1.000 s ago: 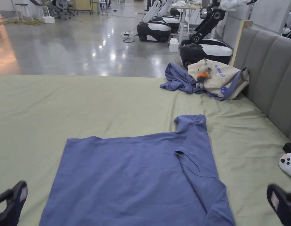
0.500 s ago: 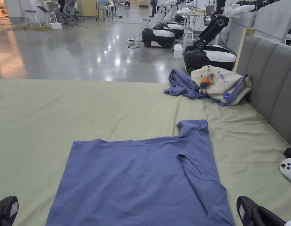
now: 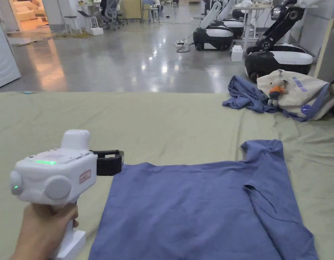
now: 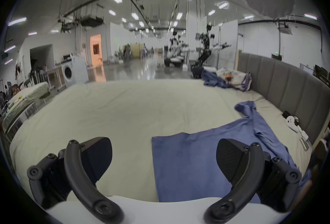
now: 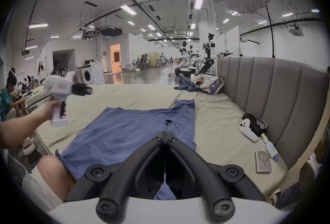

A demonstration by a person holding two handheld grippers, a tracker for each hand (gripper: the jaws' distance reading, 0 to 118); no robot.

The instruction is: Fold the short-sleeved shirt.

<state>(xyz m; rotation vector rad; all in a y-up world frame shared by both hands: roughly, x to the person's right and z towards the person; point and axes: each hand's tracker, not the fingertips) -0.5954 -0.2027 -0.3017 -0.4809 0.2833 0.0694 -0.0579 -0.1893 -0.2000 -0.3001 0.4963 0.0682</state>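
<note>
Blue short-sleeved shirt [image 3: 203, 206] — flat on bed, sleeve folded inward.

free: bed sheet [image 3: 146, 118] left of shirt [image 3: 196, 210] | blocked: headboard [image 5: 267, 94] right

Head view is looking down across the green bed [image 3: 163, 122] toward the hall floor. Left gripper view is riding low near the bed's left side, facing forward. Right gripper view is sitting low at the near edge, facing forward. All three are sharing the blue shirt [image 3: 203, 210] and the grey headboard [image 5: 267, 88].
</note>
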